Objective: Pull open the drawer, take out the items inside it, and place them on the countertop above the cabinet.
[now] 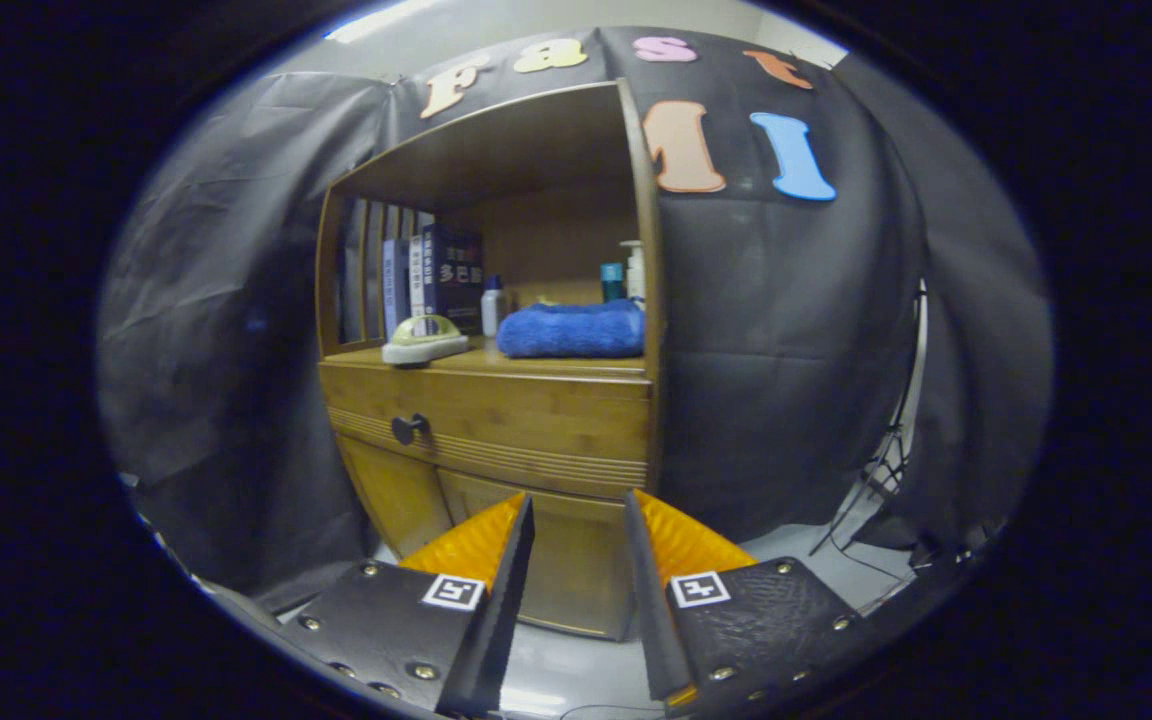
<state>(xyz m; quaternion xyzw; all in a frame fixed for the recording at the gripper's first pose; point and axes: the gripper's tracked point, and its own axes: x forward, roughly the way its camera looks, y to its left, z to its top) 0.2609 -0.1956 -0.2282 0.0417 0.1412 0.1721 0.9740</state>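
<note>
A wooden cabinet stands ahead of me, with its drawer [496,415] closed under the countertop [556,362]. A dark round knob [408,428] sits on the left part of the drawer front. My gripper [578,510] is open, its fingers apart with nothing between them, well short of the cabinet and lower than the drawer, level with the lower doors [576,570]. The knob lies up and to the left of the fingers. What the drawer holds is hidden.
On the countertop lie a folded blue towel [572,330], a pale green and white object [424,342], a small white bottle [492,306], more bottles [626,270] at the back right and upright books [436,280] at the back left. A tripod leg [871,480] stands to the right.
</note>
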